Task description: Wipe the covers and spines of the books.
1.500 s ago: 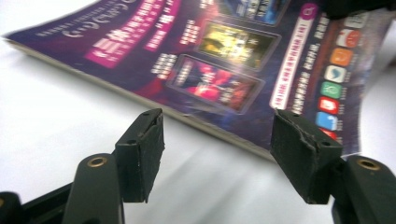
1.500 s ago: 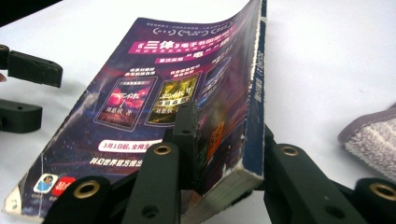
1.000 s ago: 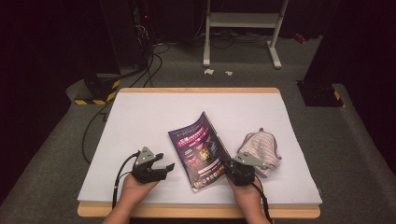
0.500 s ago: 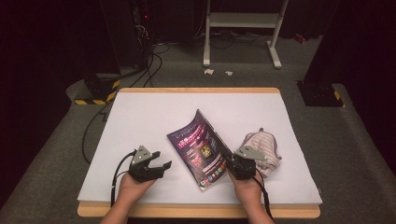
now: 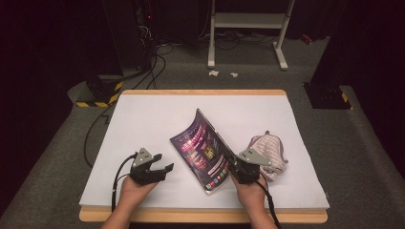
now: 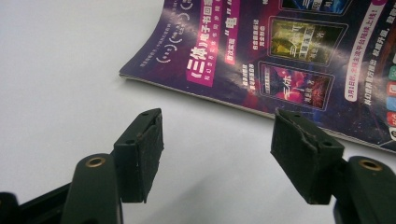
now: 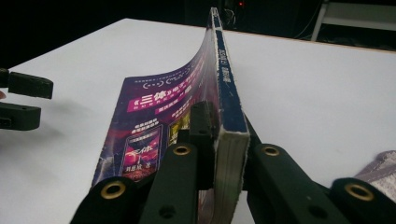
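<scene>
A purple magazine (image 5: 203, 149) with a dark blue spine lies tilted on the white table (image 5: 157, 119); its right edge is lifted, its left edge rests on the surface. My right gripper (image 5: 239, 171) is shut on the magazine's (image 7: 224, 88) spine near the front corner, one jaw on each side. My left gripper (image 5: 160, 171) stands open to the left of the magazine, low over the table. In the left gripper view the magazine's (image 6: 285, 60) cover lies just beyond the open fingertips (image 6: 140, 151), apart from them.
A pink and grey striped cloth pouch (image 5: 270, 153) lies right of my right hand, touching distance from it. The table's wooden front edge (image 5: 200, 215) runs just below both hands. Cables (image 5: 95, 138) hang off the left side.
My right gripper has raised the magazine's spine edge a little more and shifted it slightly left. My left gripper has crept a bit toward the magazine, still open.
</scene>
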### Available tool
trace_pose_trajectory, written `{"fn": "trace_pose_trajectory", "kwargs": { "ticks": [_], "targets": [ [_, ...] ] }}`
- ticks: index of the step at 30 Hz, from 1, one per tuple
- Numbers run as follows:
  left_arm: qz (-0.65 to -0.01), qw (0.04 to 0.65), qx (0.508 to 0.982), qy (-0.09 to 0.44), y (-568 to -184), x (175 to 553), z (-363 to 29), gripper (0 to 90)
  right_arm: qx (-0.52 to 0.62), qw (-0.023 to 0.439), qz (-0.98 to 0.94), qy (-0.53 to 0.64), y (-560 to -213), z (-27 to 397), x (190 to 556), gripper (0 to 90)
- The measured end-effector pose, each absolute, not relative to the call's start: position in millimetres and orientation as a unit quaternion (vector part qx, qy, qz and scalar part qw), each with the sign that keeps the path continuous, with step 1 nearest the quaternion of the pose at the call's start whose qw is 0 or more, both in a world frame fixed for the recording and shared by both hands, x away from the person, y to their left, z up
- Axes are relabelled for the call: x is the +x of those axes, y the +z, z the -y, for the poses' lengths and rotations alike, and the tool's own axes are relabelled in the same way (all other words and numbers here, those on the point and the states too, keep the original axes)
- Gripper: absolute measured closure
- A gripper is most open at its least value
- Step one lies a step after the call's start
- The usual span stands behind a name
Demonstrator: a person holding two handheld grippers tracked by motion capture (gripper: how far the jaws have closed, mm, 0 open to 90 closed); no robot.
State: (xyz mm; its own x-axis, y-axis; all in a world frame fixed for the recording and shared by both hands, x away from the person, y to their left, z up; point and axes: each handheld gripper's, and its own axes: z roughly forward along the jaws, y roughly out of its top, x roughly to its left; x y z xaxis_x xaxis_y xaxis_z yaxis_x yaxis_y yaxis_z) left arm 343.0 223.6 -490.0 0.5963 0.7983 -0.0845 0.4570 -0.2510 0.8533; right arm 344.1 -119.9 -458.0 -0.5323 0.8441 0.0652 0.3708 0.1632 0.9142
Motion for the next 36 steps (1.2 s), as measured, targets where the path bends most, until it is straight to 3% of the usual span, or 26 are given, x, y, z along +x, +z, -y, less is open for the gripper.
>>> {"fn": "trace_pose_trajectory", "kwargs": {
  "ticks": [36],
  "targets": [
    [-0.412, 0.458, 0.763, 0.195, -489.8, 344.6, -229.0, 33.6, 0.378, 0.26, -0.71, 0.534, -428.1, 111.8, 325.9, 84.3]
  ]
}}
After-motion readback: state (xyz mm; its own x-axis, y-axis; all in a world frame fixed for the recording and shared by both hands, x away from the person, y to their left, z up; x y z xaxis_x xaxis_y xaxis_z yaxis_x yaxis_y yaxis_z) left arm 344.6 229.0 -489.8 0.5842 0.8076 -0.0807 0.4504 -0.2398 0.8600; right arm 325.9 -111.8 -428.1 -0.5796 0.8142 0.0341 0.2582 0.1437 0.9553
